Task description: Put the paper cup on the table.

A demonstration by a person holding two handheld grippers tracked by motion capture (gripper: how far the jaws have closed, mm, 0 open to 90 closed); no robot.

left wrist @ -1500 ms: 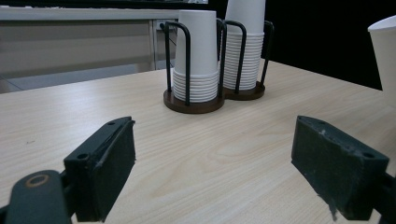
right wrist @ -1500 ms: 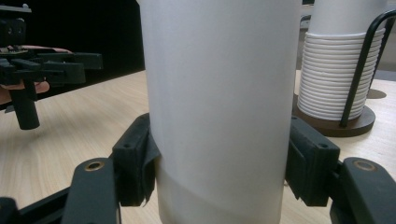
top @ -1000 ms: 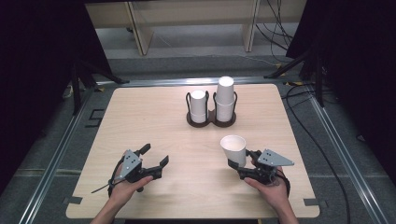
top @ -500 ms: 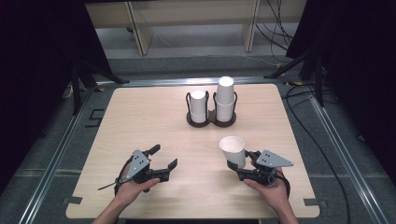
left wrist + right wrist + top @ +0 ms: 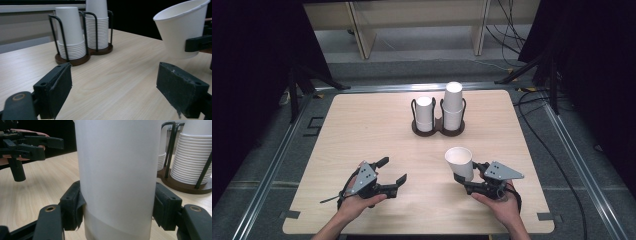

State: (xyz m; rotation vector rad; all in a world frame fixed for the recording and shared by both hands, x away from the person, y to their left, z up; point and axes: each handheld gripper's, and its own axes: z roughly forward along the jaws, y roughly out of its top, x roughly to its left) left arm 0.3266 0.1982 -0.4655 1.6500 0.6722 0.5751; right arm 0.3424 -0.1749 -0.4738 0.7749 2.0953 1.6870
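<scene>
White cup (image 5: 459, 162) — between right tool (image 5: 469, 181) pads

On the table (image 5: 362, 125), the cup holder (image 5: 438, 129) stands toward the far side with two cup stacks (image 5: 453, 107) in it. Nearer, the left gripper (image 5: 391, 172) sits left of the right gripper (image 5: 468, 180), which has a paper cup (image 5: 459, 162) between its jaws.

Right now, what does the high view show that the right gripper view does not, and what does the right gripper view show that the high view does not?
High view alone: the whole light wooden table, the grey floor around it, both forearms, and the open mouth of the white paper cup in the right tool.

Right gripper view alone: close up, both black pads pressing the cup's wall, and the separate rims in the stacks.

Both: the held cup, the open left tool, and the black wire cup holder with its two stacks of cups.
</scene>
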